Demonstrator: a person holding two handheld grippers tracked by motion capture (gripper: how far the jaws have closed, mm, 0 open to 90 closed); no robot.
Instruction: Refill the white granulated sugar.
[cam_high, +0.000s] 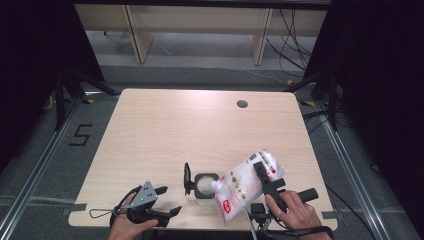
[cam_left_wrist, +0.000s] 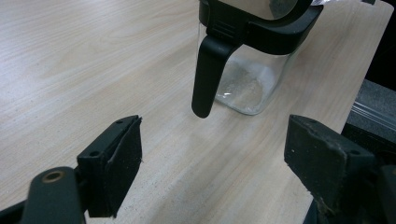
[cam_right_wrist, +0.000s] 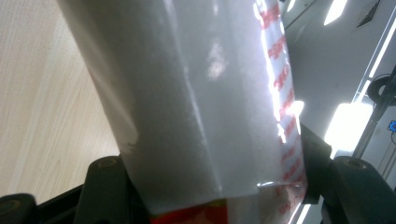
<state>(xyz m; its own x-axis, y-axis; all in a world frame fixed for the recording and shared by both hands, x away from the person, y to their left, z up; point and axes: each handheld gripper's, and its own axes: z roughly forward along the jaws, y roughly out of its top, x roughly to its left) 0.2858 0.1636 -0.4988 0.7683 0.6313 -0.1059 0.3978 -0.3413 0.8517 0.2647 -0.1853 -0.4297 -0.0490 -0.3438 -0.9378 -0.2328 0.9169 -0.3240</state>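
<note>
**Refill pouch tipped over the open jar**

Pale wood worktop (cam_high: 165, 130) is sitting in a dim room, with shelving and cables lying beyond its far edge. Near the front edge, a clear glass jar (cam_high: 205, 186) is standing upright with its black hinged lid (cam_high: 187, 178) swung open to the left, leaving the mouth free. A thin layer of white grains is showing at the bottom of the jar in the left gripper view.

Over at the right, the right gripper (cam_high: 264, 176) is clamping a white and red refill pouch (cam_high: 245, 186) across its body, jaws pressing into both sides. The pouch is being held tilted, its spout (cam_high: 216, 186) pointing down-left at the jar's mouth, seemingly so the contents can run straight in. No stream can be made out at this size.

To the left of the jar, the left gripper (cam_high: 167, 200) is resting low over the worktop with its jaws standing apart and nothing between them. It is facing the jar, probably waiting to steady it or close the lid.
</note>
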